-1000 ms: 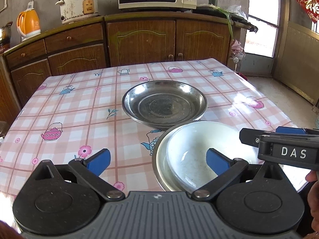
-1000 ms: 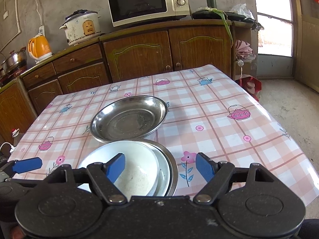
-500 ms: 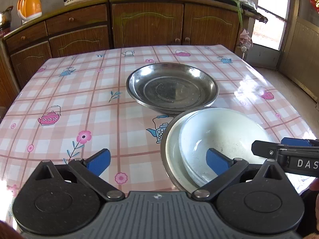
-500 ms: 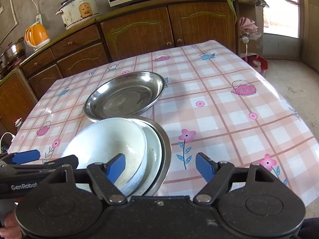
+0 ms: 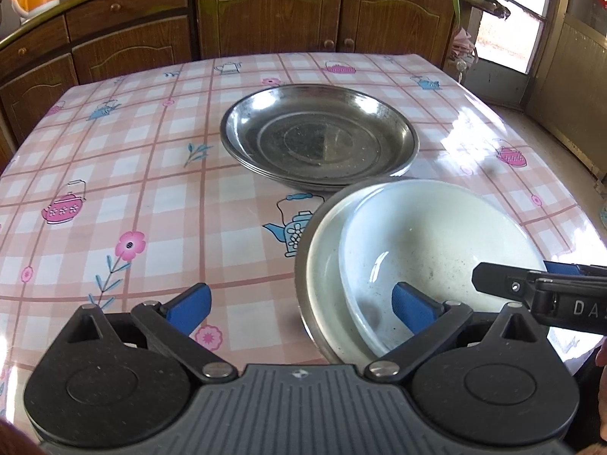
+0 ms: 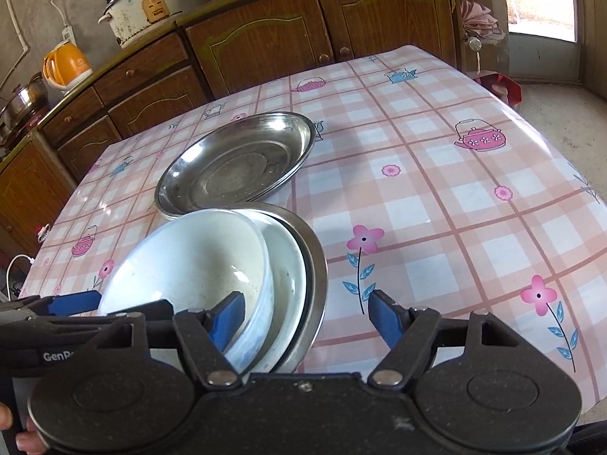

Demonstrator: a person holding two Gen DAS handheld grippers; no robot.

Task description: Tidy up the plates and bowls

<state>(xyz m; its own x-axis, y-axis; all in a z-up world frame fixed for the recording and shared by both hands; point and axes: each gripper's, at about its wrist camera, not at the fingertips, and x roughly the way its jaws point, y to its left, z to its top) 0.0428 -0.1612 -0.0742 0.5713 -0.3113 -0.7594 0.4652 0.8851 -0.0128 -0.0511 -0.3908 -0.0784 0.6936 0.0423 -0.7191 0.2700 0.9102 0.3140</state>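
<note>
Glossy white ceramic bowl (image 5: 436, 250), dull scuffed steel plates (image 5: 320, 136), shiny plastic tablecloth (image 5: 132, 174), varnished wooden cabinets (image 5: 273, 11).

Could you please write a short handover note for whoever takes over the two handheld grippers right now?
Left gripper: open, straddling the near-left rims of the nested pile, gripping nothing.
Right gripper: jaws closing around the pile's right rims, pads not yet pressing.
White bowl sits tilted in a white plate on a steel plate.
Stack of steel plates stands just behind.
Done: nothing lifted at this point. Left: sort bowl and plates.
</note>
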